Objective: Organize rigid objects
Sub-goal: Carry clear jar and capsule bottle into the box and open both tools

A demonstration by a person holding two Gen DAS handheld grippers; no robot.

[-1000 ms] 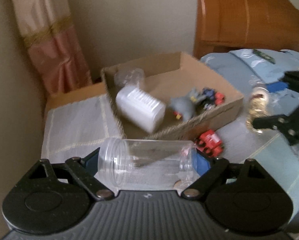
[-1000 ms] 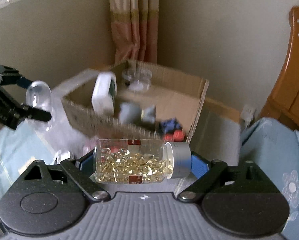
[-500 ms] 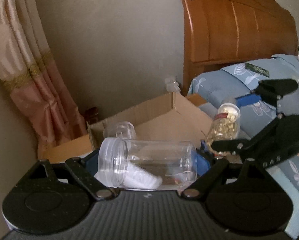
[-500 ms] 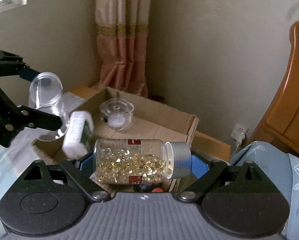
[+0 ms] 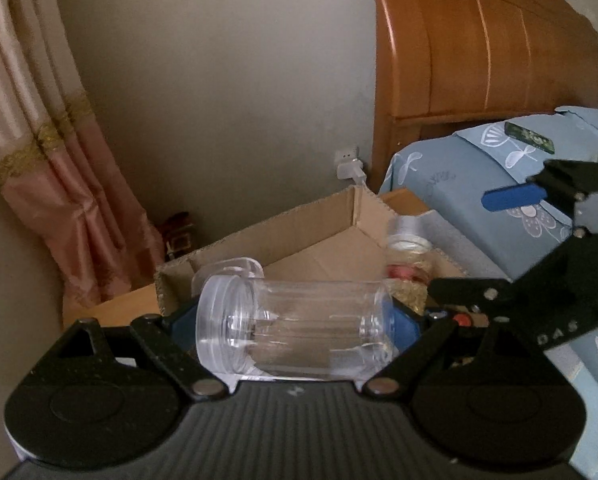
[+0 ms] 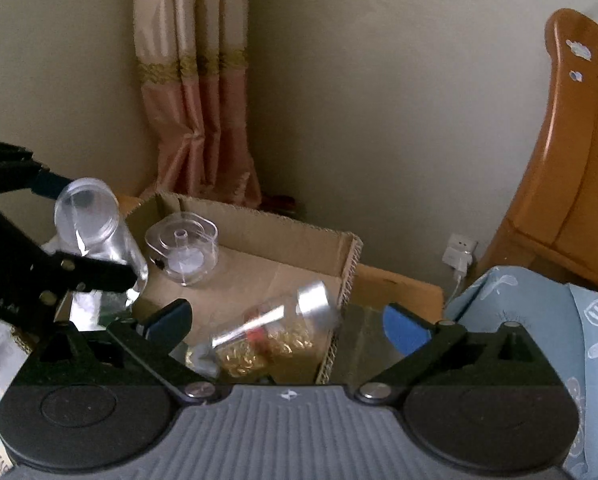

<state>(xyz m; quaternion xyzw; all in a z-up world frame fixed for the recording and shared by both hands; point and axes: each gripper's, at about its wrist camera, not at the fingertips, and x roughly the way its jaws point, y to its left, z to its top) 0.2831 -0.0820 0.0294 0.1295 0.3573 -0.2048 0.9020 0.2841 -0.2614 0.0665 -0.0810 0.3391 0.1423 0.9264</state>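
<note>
My left gripper [image 5: 295,320] is shut on a clear empty plastic jar [image 5: 299,336], held sideways above the near edge of an open cardboard box [image 5: 299,232]. It also shows in the right wrist view [image 6: 95,236]. My right gripper [image 6: 287,320] is open over the box [image 6: 283,236]. A bottle of gold capsules with a silver cap [image 6: 275,336] is blurred, falling inside the box between my right fingers; it shows in the left wrist view too [image 5: 409,264].
A clear square container [image 6: 183,248] lies at the back of the box. A wooden headboard [image 5: 479,60] and a blue floral bed [image 5: 499,168] stand to the right. A pink curtain [image 6: 195,120] and a wall socket [image 6: 461,254] are behind.
My right gripper has opened and let go of the capsule bottle, which drops into the box. My left gripper still holds the clear jar and has moved closer over the box.
</note>
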